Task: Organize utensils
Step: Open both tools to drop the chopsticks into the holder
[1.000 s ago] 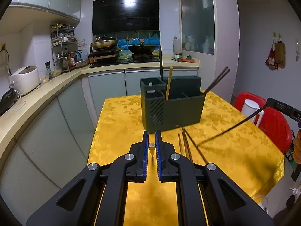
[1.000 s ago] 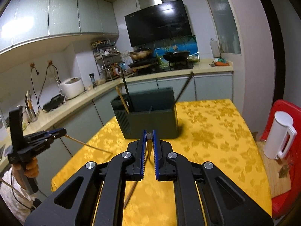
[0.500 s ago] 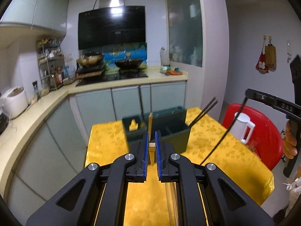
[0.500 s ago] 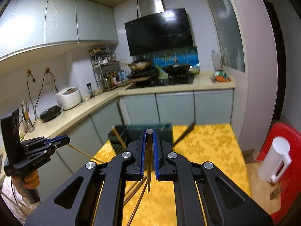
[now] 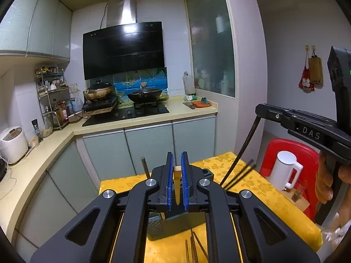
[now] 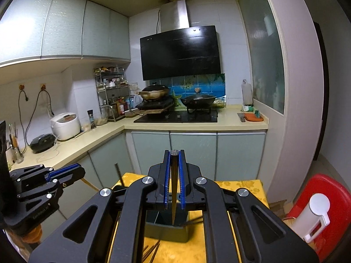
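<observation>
Left wrist view shows the left gripper (image 5: 176,169) clamped on a wooden chopstick (image 5: 176,186) and the right gripper (image 6: 174,164) pinching a dark chopstick (image 6: 174,192), both above the dark utensil holder (image 6: 166,232) on the yellow tablecloth (image 5: 263,188).

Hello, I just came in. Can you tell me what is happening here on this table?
A person holds a gripper in each hand and sorts chopsticks into a dark utensil holder on the yellow table. The left gripper is shut on a light wooden chopstick; the right gripper is shut on a dark chopstick. Both hang point-down above the holder. More chopsticks lie loose on the table.
</observation>
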The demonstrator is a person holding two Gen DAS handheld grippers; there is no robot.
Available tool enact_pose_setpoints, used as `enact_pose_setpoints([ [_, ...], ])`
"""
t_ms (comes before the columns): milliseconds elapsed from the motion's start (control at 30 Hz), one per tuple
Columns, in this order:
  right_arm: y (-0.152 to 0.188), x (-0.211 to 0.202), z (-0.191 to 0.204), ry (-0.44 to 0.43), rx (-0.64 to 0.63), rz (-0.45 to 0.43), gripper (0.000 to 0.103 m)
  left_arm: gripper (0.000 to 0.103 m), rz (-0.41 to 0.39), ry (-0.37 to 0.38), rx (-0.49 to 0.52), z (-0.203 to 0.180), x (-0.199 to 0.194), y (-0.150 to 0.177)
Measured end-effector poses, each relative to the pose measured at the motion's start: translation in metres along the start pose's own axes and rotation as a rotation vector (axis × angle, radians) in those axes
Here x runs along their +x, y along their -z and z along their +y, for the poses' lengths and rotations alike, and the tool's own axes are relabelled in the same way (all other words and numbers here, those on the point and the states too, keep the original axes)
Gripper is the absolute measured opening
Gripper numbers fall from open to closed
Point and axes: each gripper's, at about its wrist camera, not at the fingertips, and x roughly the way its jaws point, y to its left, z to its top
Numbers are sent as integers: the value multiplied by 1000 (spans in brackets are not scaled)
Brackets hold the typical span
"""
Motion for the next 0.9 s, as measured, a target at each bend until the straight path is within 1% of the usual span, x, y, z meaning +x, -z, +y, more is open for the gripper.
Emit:
enact_pose_setpoints([
  [100,1,18,-2,5,-2,18,8,7,41,-6,-7,1,27,2],
  [300,23,52,2,17,-38,137,8,7,119,-16,-11,11,60,24],
  [400,35,63,2,24,-39,177,8,7,147,-25,-27,18,70,34],
  [533,47,78,2,3,-18,233,8,7,165,-31,-47,25,76,44],
  [633,53,81,4,-9,0,245,10,9,167,-21,-64,28,77,46],
  [667,52,82,5,-11,-2,247,11,11,166,-18,-68,29,76,46],
  [700,52,84,4,-14,-4,250,13,25,163,-15,-73,29,74,45],
  [733,52,83,4,-17,-5,252,27,46,153,-19,-79,31,71,43],
  [767,51,81,4,-13,-2,246,43,53,137,-24,-87,32,66,42],
  [800,50,77,4,0,1,231,47,58,124,-24,-93,34,63,41],
  [867,48,72,4,8,2,213,48,63,109,-16,-102,36,55,39],
  [900,47,69,3,6,5,210,49,69,104,-15,-105,37,52,38],
])
